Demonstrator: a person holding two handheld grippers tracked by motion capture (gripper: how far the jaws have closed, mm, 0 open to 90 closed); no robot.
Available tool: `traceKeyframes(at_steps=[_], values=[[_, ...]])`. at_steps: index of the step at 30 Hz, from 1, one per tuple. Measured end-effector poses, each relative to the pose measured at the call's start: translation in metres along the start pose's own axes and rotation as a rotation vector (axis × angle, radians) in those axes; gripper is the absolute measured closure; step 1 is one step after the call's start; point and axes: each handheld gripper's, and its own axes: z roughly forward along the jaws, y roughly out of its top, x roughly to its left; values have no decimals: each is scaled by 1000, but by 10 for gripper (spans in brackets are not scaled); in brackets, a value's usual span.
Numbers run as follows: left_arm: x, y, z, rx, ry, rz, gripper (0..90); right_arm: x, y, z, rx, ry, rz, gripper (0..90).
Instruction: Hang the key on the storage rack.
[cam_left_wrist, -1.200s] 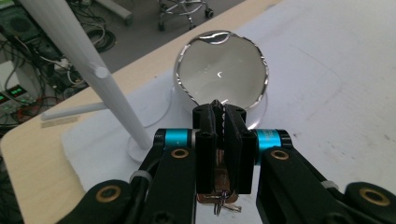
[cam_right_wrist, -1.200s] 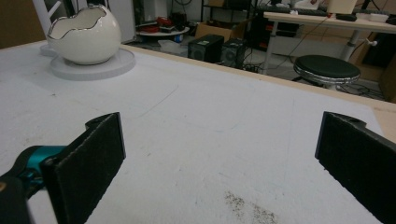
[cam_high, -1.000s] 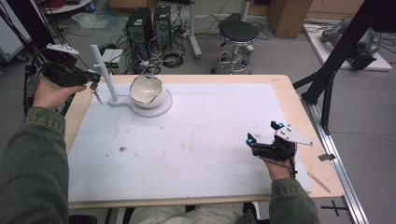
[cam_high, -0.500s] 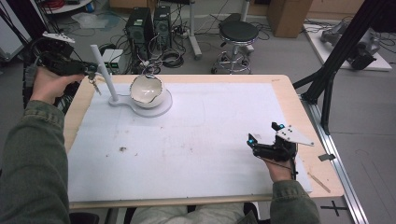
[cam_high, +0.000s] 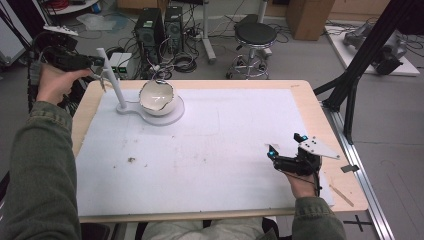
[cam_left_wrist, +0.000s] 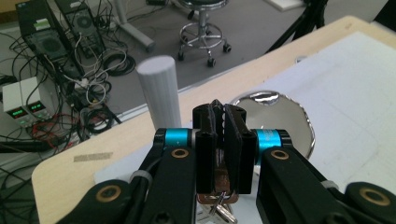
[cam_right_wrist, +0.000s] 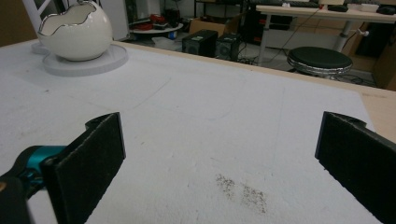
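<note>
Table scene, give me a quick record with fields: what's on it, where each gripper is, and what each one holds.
surface: white mat on wooden table
bowl: cracked-egg-shaped bowl on round stand base, far left
post: white post upright beside the bowl
left gripper: raised near the post, shut on a key ring
right gripper: near right edge, open, empty

A set of keys is being pinched by the left gripper beside a grey post.
</note>
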Motion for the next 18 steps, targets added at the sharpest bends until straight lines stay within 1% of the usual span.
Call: traceKeyframes(at_steps=[2,4,5,7,8,10,11,14,15,16,18], values=[[3,1,0,-5,13,0,829,0,-1,-1,5,0,-3,4],[8,2,0,-33,6,-25,829,0,-1,-3,7,-4,-8,4],[8,2,1,-36,3,-28,829,0,-1,-3,7,-4,-8,4],[9,2,2,-22,15,-18,829,-1,-2,-4,10,-5,-4,4],[9,2,2,-20,9,-18,829,-1,-3,-4,10,-9,-8,4],[9,2,3,-31,-7,-20,829,-2,-3,-6,13,-14,-1,4],[8,3,3,-33,-16,-15,829,-2,-3,-7,12,-21,-5,5],[6,3,4,-27,-28,-2,829,-3,-4,-9,10,-28,-7,5],[5,3,4,-26,-37,-1,829,-2,-4,-9,12,-31,-1,5],[4,4,5,-25,-37,4,829,-2,-4,-10,15,-32,3,4],[4,4,5,-28,-37,1,829,-3,-4,-11,10,-36,-6,4]])
